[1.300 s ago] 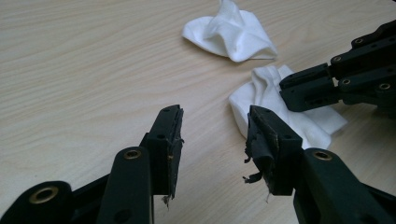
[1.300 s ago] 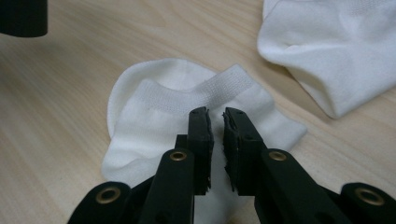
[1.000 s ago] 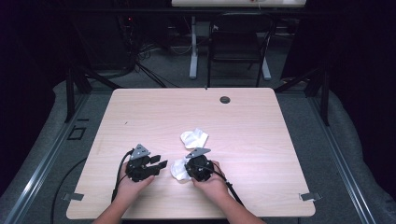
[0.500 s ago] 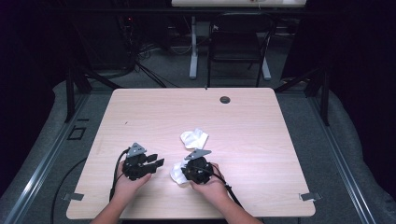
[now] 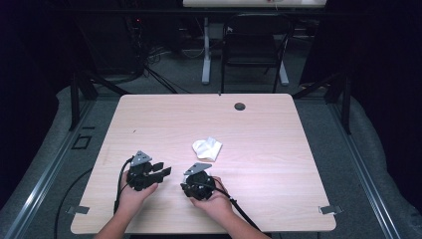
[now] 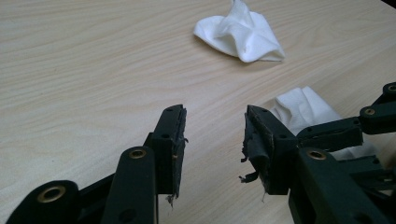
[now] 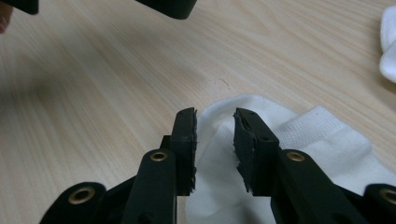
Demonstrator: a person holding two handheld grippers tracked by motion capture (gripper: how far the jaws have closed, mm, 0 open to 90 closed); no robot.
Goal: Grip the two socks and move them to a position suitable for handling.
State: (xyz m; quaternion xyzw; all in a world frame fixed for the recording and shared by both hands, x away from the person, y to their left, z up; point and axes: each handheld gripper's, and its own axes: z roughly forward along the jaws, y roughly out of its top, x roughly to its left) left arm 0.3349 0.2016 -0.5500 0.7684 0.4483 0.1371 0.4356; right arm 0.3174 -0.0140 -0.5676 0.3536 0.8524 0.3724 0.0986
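High overhead view, two low close gripper views, all sharing crumpled white cloth (image 5: 207, 148).

White sock (image 7: 261, 154) flat on table, second sock (image 5: 207, 148) crumpled nearby

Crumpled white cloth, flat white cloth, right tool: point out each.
crumpled white cloth (image 6: 243, 32), left gripper view, middle of its folds
flat white cloth (image 7: 322, 140), right gripper view, bare weave
right tool (image 7: 215, 128), right gripper view, midway between fingertips

readable text: none | labels, brands: none legible | numbers, signs: none | desk (image 5: 278, 149): plain wood grain across the middle of the high view, no print | white cloth (image 6: 243, 32) at upper centre of the left gripper view: unmarked | dark background at top of frame: too dim to read anything
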